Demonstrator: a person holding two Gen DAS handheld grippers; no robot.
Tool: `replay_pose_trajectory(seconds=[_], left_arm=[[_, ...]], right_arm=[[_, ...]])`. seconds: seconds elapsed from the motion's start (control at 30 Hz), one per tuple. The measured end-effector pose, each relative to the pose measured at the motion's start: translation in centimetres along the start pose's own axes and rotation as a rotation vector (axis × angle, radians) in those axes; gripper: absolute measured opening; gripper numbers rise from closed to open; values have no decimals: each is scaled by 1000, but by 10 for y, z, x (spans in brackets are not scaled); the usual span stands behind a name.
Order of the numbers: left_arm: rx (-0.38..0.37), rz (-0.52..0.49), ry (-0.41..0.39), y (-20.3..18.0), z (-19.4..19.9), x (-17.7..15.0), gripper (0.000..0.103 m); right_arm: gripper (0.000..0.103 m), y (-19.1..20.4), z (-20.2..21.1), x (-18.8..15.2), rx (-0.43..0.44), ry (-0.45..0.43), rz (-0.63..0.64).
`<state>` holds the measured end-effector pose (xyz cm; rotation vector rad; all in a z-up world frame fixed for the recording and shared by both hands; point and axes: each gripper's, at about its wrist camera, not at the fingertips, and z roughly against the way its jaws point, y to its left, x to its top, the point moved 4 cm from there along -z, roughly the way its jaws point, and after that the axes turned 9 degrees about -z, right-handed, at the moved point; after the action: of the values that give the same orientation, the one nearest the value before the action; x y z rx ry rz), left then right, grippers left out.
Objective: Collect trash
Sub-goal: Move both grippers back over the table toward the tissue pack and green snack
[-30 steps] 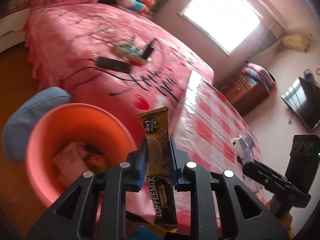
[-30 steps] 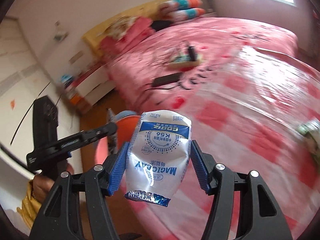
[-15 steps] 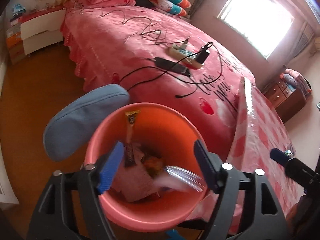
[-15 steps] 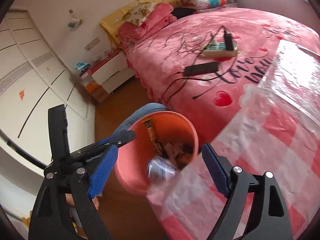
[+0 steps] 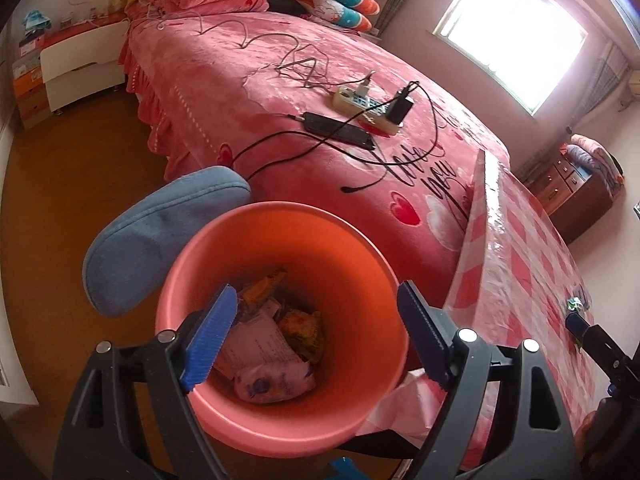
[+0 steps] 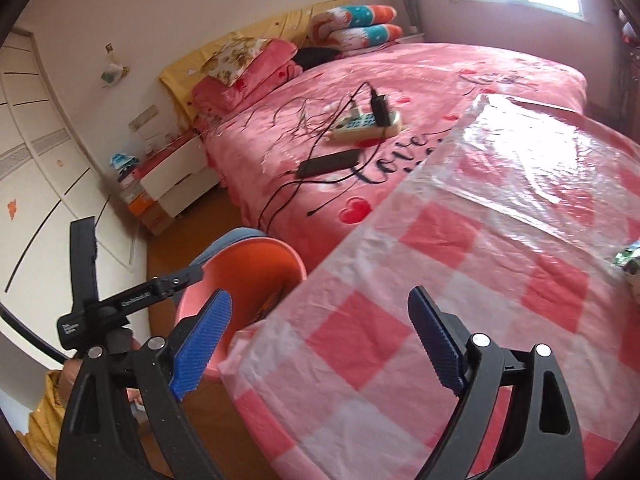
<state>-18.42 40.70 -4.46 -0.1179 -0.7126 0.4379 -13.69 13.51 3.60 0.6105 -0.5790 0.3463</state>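
Left hand-held gripper [image 5: 314, 338]: fingers spread wide, nothing between them, positioned over the mouth of the orange bin [image 5: 280, 240]; the bin holds the trash, namely a pale pink packet [image 5: 272, 376] at its bottom and yellow-orange wrappers [image 5: 300, 324] just behind it. A blue cushion [image 5: 160, 236] touches the bin's rim at 10 o'clock. The desk [image 5: 520, 248], under a pink checked cloth, stands at 3 o'clock of the bin, its cloth hanging beside the rim.

Right hand-held gripper [image 6: 320, 342]: fingers spread wide, empty, over the desk's near corner; the bin lies at 9 o'clock of it, partly hidden by the desk edge; a small green-and-white item [image 6: 630, 256] sits on the desk at 3 o'clock, too cropped to identify.

Bed [image 5: 248, 92] behind the bin carries a power strip [image 5: 366, 110], a black phone [image 5: 338, 130] and cables.
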Motion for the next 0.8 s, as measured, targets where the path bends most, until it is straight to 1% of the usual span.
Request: replay_pose_trajectory(seconds=[0.07,0.33,0.8], left_arm=[[-9,-8,-1,-7,2,0,83],[-50,-58,5,-40,5,-1,83],[-102,-156,3,-101,15,-1,83]], right_arm=[[93,-5,5,-1,-2,-9,-7],[93,-24,19,-1,-13,-28,-39],[94,-50,51,2,-37,-107,-47]])
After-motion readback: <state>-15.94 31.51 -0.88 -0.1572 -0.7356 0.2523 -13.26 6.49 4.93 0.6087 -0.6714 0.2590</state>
